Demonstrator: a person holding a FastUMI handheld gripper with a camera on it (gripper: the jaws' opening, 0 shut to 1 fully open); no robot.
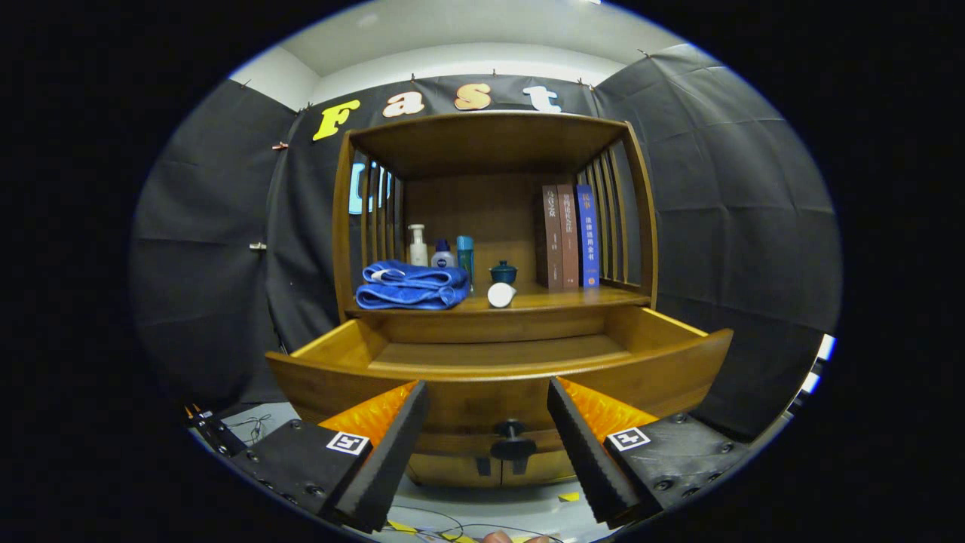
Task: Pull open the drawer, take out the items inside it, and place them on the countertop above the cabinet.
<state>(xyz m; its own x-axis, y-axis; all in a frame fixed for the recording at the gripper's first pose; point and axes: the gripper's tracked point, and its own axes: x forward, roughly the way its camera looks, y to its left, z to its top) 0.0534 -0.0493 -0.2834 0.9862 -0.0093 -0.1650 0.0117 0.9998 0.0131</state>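
While drawer (497, 362) open, fingers (588, 445) spread either side of knob (512, 431).

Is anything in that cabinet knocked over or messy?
Yes. A white bottle lies on its side at the shelf's front edge, beside the folded towel. The drawer hangs open. The open gripper holds nothing.

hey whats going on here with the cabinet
A person is working a handheld gripper at a small wooden cabinet. Its drawer is pulled open, and what shows of its inside looks bare. The fingers are spread apart with nothing between them, either side of the drawer's dark knob. On the countertop above sit a folded blue towel, a white roll, a small lidded pot, some bottles and three books.
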